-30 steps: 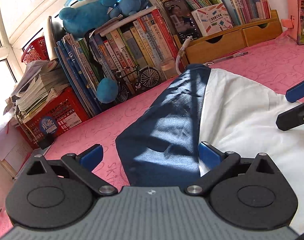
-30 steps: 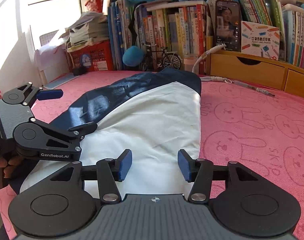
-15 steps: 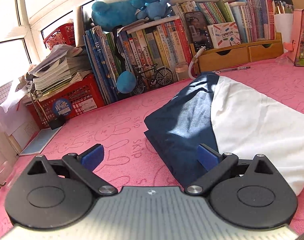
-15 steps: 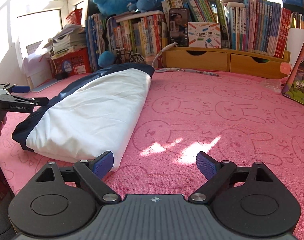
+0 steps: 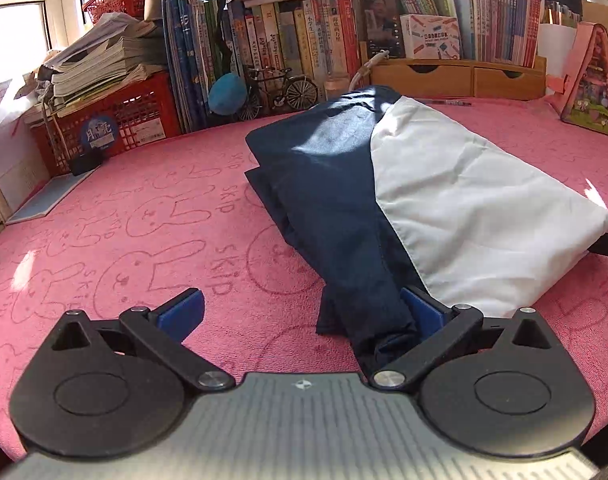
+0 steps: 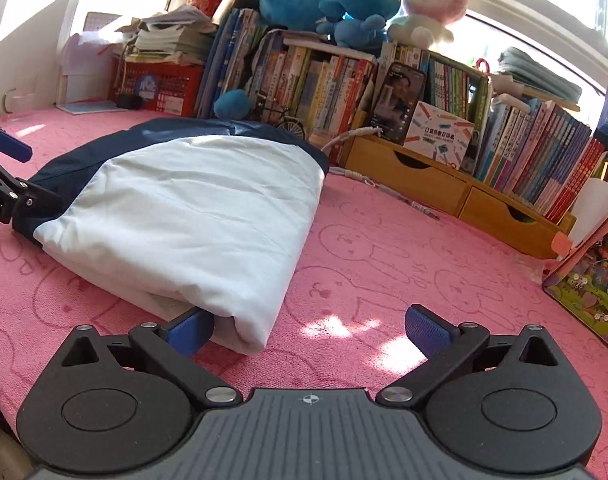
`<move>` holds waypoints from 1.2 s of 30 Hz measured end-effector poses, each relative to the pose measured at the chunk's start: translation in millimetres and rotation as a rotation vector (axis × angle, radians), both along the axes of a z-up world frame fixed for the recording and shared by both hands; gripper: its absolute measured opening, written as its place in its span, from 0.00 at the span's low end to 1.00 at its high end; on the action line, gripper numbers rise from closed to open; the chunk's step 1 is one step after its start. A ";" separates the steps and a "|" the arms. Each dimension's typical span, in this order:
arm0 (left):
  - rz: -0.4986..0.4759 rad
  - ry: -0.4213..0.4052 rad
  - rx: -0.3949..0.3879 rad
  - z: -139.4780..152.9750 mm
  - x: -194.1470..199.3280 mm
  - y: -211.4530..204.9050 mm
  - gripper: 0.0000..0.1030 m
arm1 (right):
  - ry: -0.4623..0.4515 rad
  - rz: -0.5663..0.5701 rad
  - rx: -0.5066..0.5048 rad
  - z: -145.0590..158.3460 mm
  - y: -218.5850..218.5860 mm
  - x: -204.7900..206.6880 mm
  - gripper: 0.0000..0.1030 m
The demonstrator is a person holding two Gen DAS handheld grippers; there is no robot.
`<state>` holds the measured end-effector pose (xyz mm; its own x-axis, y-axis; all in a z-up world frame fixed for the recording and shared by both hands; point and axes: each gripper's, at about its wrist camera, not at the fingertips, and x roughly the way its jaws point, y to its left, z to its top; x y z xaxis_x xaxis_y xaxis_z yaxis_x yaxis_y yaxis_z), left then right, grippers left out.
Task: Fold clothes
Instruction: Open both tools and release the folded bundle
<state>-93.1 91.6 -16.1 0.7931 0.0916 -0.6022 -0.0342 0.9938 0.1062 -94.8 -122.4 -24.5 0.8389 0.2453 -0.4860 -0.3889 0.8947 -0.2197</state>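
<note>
The garment (image 5: 404,184) lies folded into a long, puffy bundle on the pink cloth (image 5: 144,220) covering the desk. One long side is navy, the other white, meeting along a stitched seam. Its far end points at the desk's back edge, its near end at the front edge, where navy layers bunch up.

Each wrist view sits low over the pink worktop (image 5: 144,208), looking forward and slightly downward toward the bookshelf (image 6: 312,84). The left view faces the folded garment (image 5: 384,200) from its navy side; the right view from its white side. Both share garment and shelf.
</note>
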 end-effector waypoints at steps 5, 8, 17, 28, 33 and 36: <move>0.006 -0.002 -0.009 -7.3 -1.3 2.6 1.00 | 0.014 -0.051 0.036 -1.4 1.3 9.9 0.98; -0.009 -0.012 0.033 -7.3 -2.1 -1.3 1.00 | 0.038 -0.026 0.051 -1.9 10.4 14.2 0.58; -0.092 0.012 -0.026 -8.2 8.4 -0.6 1.00 | -0.075 -0.183 0.011 -4.1 12.4 -5.3 0.37; -0.141 0.020 0.010 4.7 -4.6 36.3 1.00 | 0.176 0.026 0.224 12.4 -10.3 -39.8 0.35; -0.193 -0.023 0.018 33.2 -17.5 46.8 1.00 | 0.409 0.118 0.572 38.3 -80.3 3.9 0.71; -0.214 -0.108 0.041 62.0 -15.6 38.6 1.00 | 0.491 0.127 0.721 38.0 -110.3 65.0 0.81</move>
